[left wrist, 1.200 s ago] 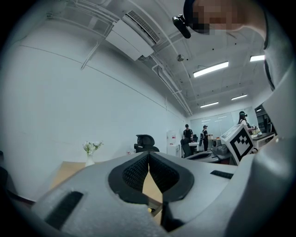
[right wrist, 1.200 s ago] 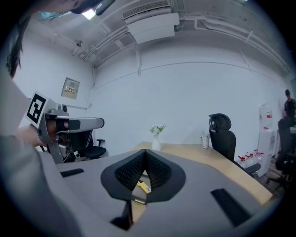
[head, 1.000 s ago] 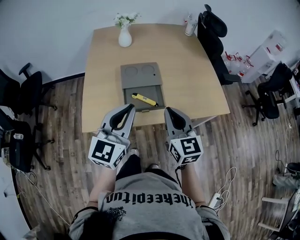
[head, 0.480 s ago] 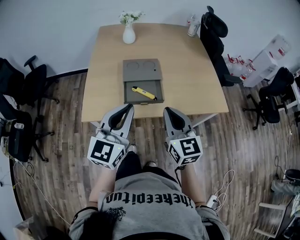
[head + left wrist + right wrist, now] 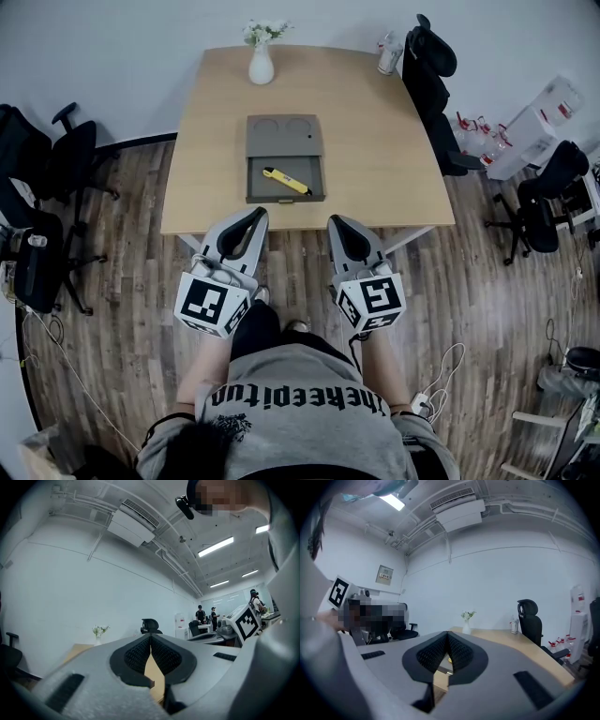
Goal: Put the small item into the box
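Observation:
A grey box (image 5: 285, 141) lies open on the wooden table (image 5: 375, 150), its lid folded back. A small yellow pen-like item (image 5: 286, 180) rests slanted in the box's front tray. Both grippers hang over the floor just short of the table's near edge, pointing at the box. My left gripper (image 5: 257, 215) is shut with nothing in it, and in the left gripper view its tips (image 5: 150, 637) meet. My right gripper (image 5: 334, 221) is also shut and empty, with its tips (image 5: 447, 633) together in the right gripper view.
A white vase of flowers (image 5: 262, 64) stands at the table's far edge, and a bottle (image 5: 386, 54) at its far right corner. Black office chairs (image 5: 431, 66) flank the table on both sides. White crates (image 5: 530, 117) sit at the right, cables (image 5: 450, 366) on the floor.
The table and box have slid farther up the head view. Both gripper tips, which overlapped the table's near edge, now sit back over the floor. Both stay shut.

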Tool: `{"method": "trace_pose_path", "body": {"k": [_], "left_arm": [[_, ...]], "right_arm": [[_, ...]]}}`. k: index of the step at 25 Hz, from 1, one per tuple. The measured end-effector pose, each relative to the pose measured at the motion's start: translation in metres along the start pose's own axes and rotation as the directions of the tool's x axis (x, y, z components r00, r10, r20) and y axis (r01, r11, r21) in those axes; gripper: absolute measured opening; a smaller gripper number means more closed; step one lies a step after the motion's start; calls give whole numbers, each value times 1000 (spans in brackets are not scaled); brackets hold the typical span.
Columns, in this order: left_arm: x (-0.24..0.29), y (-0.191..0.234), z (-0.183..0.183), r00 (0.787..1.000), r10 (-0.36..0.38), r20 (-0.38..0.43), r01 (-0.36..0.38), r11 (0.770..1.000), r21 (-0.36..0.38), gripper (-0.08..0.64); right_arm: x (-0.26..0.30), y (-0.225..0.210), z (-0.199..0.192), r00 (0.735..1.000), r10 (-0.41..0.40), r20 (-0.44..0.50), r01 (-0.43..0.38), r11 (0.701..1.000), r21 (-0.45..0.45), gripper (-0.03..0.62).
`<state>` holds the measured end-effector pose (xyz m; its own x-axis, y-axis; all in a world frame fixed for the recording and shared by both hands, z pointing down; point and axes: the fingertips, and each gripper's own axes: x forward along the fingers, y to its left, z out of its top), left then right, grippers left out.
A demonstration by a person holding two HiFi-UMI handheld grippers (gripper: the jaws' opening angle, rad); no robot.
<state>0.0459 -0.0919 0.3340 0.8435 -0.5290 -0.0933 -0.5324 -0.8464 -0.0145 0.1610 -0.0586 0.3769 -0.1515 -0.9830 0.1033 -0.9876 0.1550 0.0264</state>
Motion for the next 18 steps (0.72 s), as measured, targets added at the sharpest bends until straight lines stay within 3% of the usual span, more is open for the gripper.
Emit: {"method": "trace_pose_path", "body": {"k": [18], "left_arm": [[1,-4,4,1000,17,2,-17,1000,7,17]], "right_arm": [[0,-2,7,999,21,25,-21,1000,1,6]]}}
